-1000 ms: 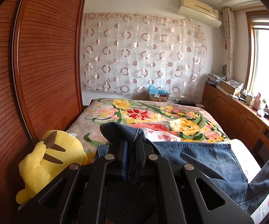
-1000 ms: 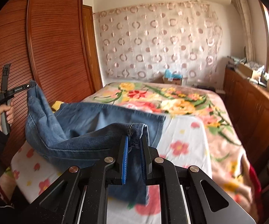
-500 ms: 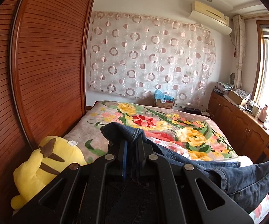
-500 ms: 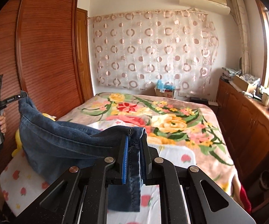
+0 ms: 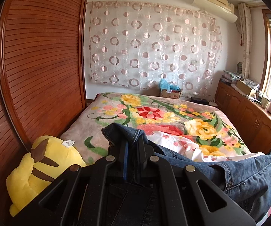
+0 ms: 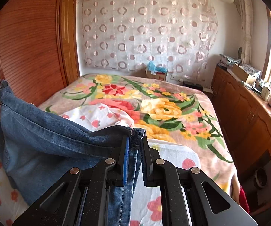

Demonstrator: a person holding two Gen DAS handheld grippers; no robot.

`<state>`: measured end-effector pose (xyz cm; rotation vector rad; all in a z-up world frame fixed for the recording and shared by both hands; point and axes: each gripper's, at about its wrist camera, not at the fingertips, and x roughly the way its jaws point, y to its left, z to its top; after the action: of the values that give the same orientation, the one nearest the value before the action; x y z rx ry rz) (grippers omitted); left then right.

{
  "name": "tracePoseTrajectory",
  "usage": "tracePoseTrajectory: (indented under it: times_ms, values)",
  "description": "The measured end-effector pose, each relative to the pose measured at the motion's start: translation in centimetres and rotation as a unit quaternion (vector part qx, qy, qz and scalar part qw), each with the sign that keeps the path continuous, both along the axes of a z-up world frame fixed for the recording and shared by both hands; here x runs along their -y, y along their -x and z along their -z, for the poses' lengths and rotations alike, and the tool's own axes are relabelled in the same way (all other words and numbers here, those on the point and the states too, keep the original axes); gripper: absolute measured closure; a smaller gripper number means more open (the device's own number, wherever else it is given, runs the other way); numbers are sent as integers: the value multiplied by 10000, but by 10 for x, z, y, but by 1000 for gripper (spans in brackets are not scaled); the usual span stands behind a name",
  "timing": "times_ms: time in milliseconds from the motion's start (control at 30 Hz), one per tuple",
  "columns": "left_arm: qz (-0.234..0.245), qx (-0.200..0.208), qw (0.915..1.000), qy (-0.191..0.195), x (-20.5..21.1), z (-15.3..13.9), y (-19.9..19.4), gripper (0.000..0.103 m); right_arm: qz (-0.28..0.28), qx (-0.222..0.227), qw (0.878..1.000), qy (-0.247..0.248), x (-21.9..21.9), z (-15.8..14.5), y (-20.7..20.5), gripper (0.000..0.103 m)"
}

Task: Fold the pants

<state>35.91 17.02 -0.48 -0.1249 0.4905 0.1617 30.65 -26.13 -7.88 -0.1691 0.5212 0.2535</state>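
Pants [image 6: 46,146], stretched crosswise over bed [image 6: 173,101], ends pinched in left hand-held gripper [image 5: 132,150], right hand-held gripper [image 6: 135,145]

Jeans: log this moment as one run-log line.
left tongs: shut on jeans | right tongs: shut on jeans | jeans: lifted, slung between both tongs above bed | fold: not yet laid

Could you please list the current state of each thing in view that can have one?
Blue denim jeans: lifted, stretched between both grippers.
Left gripper: shut on jeans.
Right gripper: shut on jeans.
Yellow plush toy: lying beside wardrobe.
Flowered white sheet: rumpled.
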Motion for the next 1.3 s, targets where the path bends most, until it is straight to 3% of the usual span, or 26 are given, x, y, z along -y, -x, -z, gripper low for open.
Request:
tracePoseTrajectory:
  times_ms: [267,433,633,667,800,867,1067,1300]
  values:
    - [4,-364,9993,-107,3,20,-9,95,31,-303,9994,192,-11,-3,-20,92]
    - [28,-491,9985,-231,5,24,4,82,27,-420,9989,202,-8,-7,-23,92]
    - [353,-349,9986,-186,12,16,30,38,63,-475,9988,111,-2,-9,-28,92]
    - [431,-358,9983,-149,14,15,34,23,69,-465,9989,93,-1,-10,-27,92]
    - [639,-371,9972,-91,28,16,51,21,39,-451,9989,-100,7,-13,-19,90]
    - [674,-364,9970,-93,35,18,60,21,46,-450,9989,-154,10,-15,-11,79]
    - [1060,-530,9926,-264,72,32,83,22,-109,-573,9980,-256,26,-17,28,65]
    - [1479,-728,9858,-308,114,46,101,22,-231,-773,9956,-480,52,-20,77,65]
